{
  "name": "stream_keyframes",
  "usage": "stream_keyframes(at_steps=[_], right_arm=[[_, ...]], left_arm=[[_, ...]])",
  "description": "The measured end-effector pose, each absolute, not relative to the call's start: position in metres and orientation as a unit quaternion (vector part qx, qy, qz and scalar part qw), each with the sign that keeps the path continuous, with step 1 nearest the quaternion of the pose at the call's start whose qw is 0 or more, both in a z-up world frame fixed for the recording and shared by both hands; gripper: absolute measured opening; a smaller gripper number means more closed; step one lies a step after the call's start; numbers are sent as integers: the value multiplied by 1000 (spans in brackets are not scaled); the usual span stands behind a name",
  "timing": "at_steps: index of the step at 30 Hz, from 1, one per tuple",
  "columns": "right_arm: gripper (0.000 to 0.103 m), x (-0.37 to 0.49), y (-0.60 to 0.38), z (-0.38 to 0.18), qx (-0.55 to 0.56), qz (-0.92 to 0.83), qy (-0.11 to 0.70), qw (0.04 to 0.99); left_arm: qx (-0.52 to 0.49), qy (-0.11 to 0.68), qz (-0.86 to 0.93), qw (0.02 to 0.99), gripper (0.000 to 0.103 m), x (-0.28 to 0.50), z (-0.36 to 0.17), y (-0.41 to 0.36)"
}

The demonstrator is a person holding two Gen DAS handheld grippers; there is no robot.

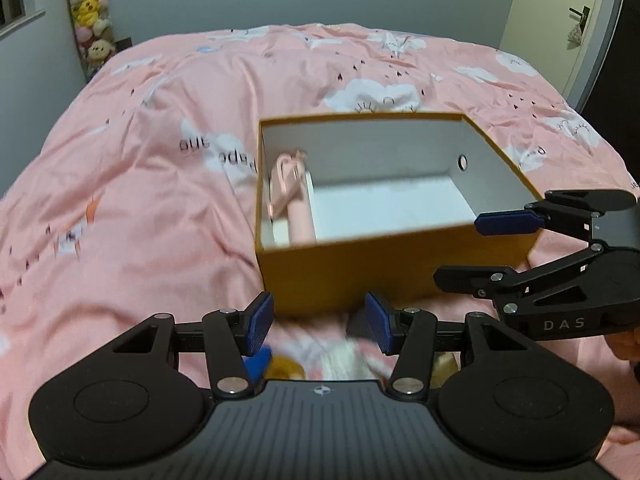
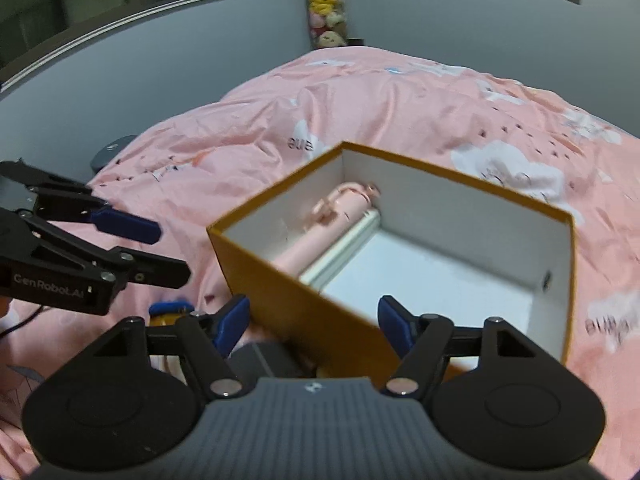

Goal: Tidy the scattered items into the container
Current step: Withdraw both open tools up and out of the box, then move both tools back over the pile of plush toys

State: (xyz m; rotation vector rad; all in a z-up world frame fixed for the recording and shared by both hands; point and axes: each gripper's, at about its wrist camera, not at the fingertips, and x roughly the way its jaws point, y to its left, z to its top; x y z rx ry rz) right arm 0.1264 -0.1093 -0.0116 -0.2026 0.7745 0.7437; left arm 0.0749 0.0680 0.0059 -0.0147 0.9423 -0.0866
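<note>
box (image 1: 384, 272) set open-topped on bed (image 1: 160, 240) for drop-ins | pink stick (image 1: 292, 200) laid inside at left wall | toy (image 2: 170, 312) left near, outside box | left tongs (image 1: 319, 322) spread, empty | right tongs (image 2: 314, 322) spread, empty

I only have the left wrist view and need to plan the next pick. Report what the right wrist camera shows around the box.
Observer: The right gripper is open and empty, and the near wall of the orange box shows between its fingers.
Operator: Tell me what lies below it.
Observer: A dark grey, block-like item lies on the pink bedspread at the foot of the box. I cannot tell what it is.
Operator: Name anything off the bed.
Observer: A round grey object sits past the bedspread's left edge, under the window ledge.
</note>
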Motion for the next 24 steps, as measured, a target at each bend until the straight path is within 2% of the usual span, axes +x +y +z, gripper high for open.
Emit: stream_keyframes(at_steps=[3,8,16,20,24], right_arm=[[66,107,-115,-23,-107,336,373,858],[64,82,-118,-40,-131,321,381,857],[57,38,-107,-46,-149,382,389,825],[46,20,-96,-50,-172,412,391,804],[40,7,-82,-55,-193,448,397,778]], left_arm=[[-10,472,-34,881,60,60,-6,61],[-1,496,-13,868,60,32,-22,50],[27,544,0,839,59,-4,-42,36],[31,545,31,837,58,-11,-43,43],[24,548,44,835,57,-17,-43,50]])
